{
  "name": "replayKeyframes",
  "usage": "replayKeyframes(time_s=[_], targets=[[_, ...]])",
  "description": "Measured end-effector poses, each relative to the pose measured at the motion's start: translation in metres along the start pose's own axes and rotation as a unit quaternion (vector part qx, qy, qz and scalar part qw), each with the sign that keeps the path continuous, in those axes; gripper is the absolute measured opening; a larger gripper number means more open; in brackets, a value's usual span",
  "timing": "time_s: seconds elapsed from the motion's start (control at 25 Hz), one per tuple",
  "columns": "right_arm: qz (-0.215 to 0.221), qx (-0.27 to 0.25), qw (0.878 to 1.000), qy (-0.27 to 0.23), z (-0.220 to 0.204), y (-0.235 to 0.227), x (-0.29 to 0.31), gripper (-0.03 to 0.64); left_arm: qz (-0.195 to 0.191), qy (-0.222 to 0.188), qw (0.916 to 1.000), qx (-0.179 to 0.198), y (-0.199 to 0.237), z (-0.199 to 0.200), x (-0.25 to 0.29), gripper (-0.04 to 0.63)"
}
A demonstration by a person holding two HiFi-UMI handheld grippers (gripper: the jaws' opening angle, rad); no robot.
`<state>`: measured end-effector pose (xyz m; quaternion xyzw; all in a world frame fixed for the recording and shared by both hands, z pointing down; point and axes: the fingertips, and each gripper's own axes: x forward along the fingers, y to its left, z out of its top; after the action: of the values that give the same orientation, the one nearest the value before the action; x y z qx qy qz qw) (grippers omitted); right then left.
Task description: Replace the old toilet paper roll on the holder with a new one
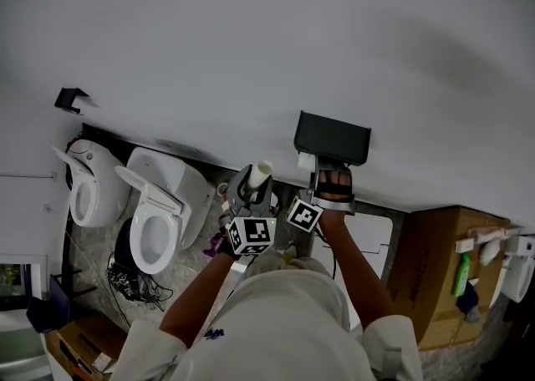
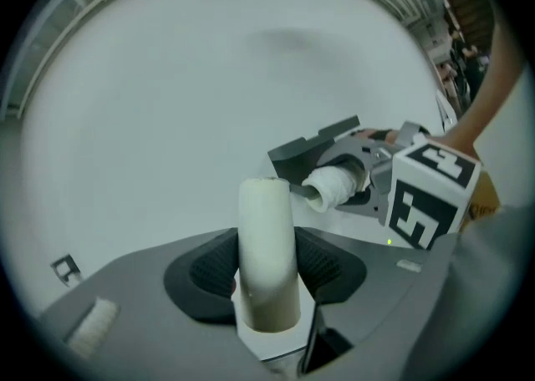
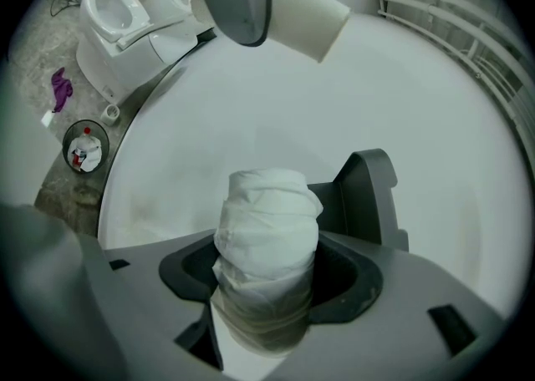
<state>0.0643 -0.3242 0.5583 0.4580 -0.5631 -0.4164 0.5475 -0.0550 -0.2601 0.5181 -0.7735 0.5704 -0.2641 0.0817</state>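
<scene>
Tube (image 2: 267, 237) between left gripper (image 1: 247, 190) jaws.

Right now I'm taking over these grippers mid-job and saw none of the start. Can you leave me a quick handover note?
Left gripper: shut on the bare cardboard tube, held up just left of the holder in the head view.
Right gripper: shut on the paper roll, held right at the holder.
Done: the old tube is off the holder and the new roll has been brought to it.
Left: I cannot tell whether the roll is seated yet. Probably seat it, let go, then get rid of the tube.
</scene>
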Motion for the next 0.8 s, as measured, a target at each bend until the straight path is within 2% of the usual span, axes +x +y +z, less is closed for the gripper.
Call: replayKeyframes(time_s=[0.12, 0.2, 0.24, 0.28, 0.44, 0.52, 0.6, 0.64, 0.72, 0.8], targets=[[0.017, 0.009, 1.000, 0.002, 0.002, 0.004, 0.000, 0.296, -0.020, -0.032, 0.9961, -0.080, 0.008, 0.007, -0.015, 0.202], [0.051, 0.032, 0.998, -0.004, 0.004, 0.009, -0.001, 0.381, -0.037, -0.062, 0.9918, -0.105, 0.011, 0.014, -0.028, 0.202], [0.060, 0.046, 0.997, -0.007, 0.004, 0.009, -0.002, 0.418, -0.040, -0.073, 0.9906, -0.109, 0.014, 0.016, -0.034, 0.202], [0.059, 0.058, 0.997, -0.008, 0.004, 0.007, -0.004, 0.428, -0.038, -0.080, 0.9901, -0.109, 0.017, 0.017, -0.039, 0.204], [0.025, 0.117, 0.993, 0.015, -0.011, -0.007, -0.035, 0.433, -0.041, -0.094, 0.9890, -0.107, 0.033, 0.013, -0.054, 0.204], [0.027, 0.157, 0.987, 0.020, -0.019, -0.015, -0.056, 0.428, -0.051, -0.082, 0.9888, -0.114, 0.037, 0.008, -0.058, 0.204], [0.025, 0.181, 0.983, 0.020, -0.024, -0.025, -0.074, 0.417, -0.055, -0.092, 0.9865, -0.124, 0.041, 0.008, -0.059, 0.204], [0.022, 0.188, 0.982, 0.023, -0.026, -0.029, -0.081, 0.414, -0.054, -0.106, 0.9859, -0.118, 0.042, 0.012, -0.059, 0.203], [0.018, 0.201, 0.979, 0.033, -0.033, -0.037, -0.093, 0.409, -0.053, -0.136, 0.9859, -0.082, 0.042, 0.023, -0.060, 0.204], [0.019, 0.240, 0.970, 0.036, -0.038, -0.047, -0.103, 0.391, -0.066, -0.153, 0.9828, -0.079, 0.037, 0.032, -0.065, 0.202]])
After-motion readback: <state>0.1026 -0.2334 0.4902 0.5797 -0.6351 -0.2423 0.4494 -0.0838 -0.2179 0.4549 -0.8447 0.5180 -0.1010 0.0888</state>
